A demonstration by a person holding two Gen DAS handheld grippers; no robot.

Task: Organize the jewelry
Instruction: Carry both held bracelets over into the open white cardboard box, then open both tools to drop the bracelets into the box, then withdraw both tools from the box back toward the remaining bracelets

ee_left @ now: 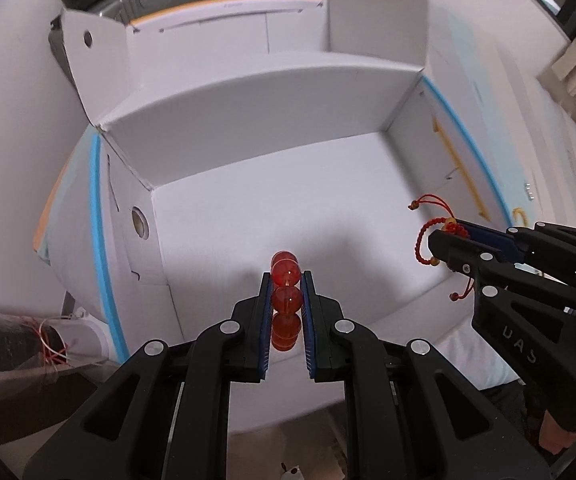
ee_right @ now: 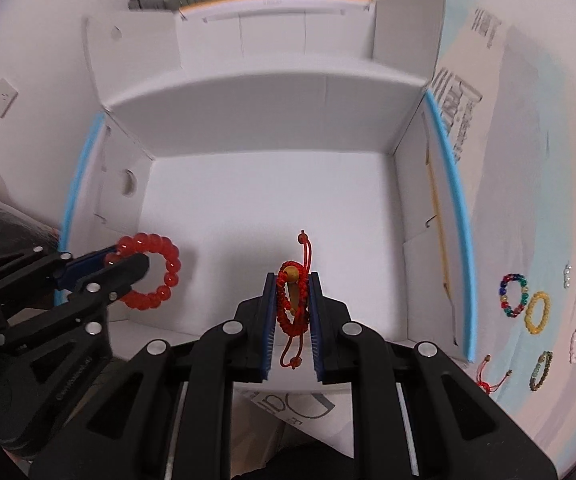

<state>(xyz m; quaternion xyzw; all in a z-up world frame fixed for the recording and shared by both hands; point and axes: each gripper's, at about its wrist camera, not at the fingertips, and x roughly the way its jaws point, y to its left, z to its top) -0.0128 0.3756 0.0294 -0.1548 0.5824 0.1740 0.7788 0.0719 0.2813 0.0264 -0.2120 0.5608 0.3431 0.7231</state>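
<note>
White cardboard box [ee_right: 272, 208], flaps open, fills both views on a pale desk [ee_right: 528, 208]. Over its bare floor the left tongs [ee_left: 286, 276] are clamped on a red bead bracelet [ee_right: 148, 272], edgewise between the pads so it hangs free. The right tongs [ee_right: 292, 280] pinch a red cord bracelet [ee_right: 293, 300]. Both seem poised for dropping in. Five more bracelets [ee_right: 528, 320] lie outside, right of the box.

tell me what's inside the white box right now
Nothing lies on the box floor that shows. Both grippers hang over it, holding a red bead bracelet and a red cord bracelet. They cover the near floor.
</note>
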